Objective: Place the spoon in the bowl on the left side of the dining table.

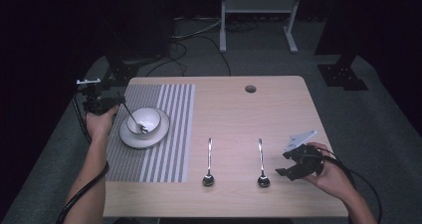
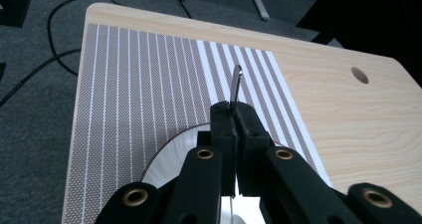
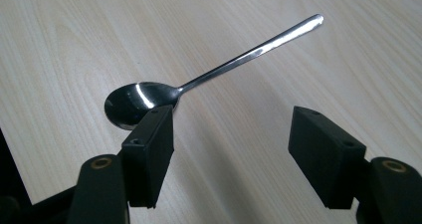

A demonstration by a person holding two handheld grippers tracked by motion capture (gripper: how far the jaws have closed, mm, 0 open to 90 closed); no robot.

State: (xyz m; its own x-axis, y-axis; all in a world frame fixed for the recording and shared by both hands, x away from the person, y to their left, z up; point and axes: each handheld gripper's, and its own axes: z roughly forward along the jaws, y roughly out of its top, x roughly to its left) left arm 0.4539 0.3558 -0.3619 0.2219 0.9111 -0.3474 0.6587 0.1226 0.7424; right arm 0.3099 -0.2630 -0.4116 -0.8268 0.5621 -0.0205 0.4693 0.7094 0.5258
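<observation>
On the striped placemat a white bowl stands on a white plate. My left gripper is at the bowl's far left, shut on the handle of a metal spoon that slants down into the bowl. In the left gripper view the jaws pinch that handle, and its tip sticks out past them. Two more spoons lie on the bare wood, one in the middle and one to its right. My right gripper is open just right of that spoon, nothing between its jaws.
The wooden table has a round cable hole near its far edge. Cables and a white frame's legs are on the grey carpet beyond. The placemat covers the table's left part, up to its left edge.
</observation>
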